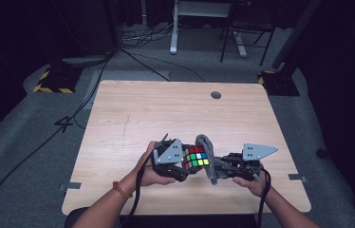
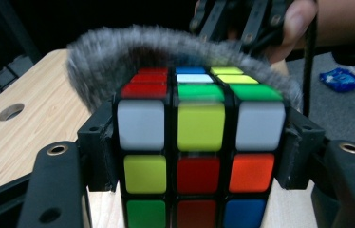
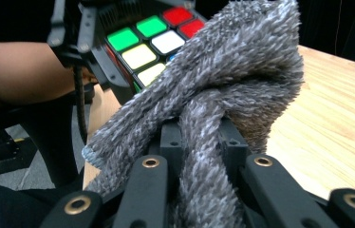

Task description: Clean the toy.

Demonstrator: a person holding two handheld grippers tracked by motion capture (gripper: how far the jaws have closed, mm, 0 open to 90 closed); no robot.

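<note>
Left gripper (image 1: 181,164) clamps the puzzle cube (image 1: 195,158) by two opposite sides, near the table's (image 1: 175,109) 6 o'clock edge. Right gripper (image 1: 217,167), at the cube's 3 o'clock, pinches a grey cloth (image 1: 208,154) against it. The left gripper view reveals the cube's near face (image 2: 197,161); the right gripper view shows cloth (image 3: 223,95) bunched between the jaws.

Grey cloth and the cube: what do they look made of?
Grey cloth: looks like microfibre or chenille, matt, with a dense fuzzy pile of short fibres; it bunches softly in the right gripper.
Cube: looks like hard plastic, a black frame with glossy coloured tiles that catch light; whether stickers or inlaid tiles is unclear. The left gripper clamps its sides.
</note>
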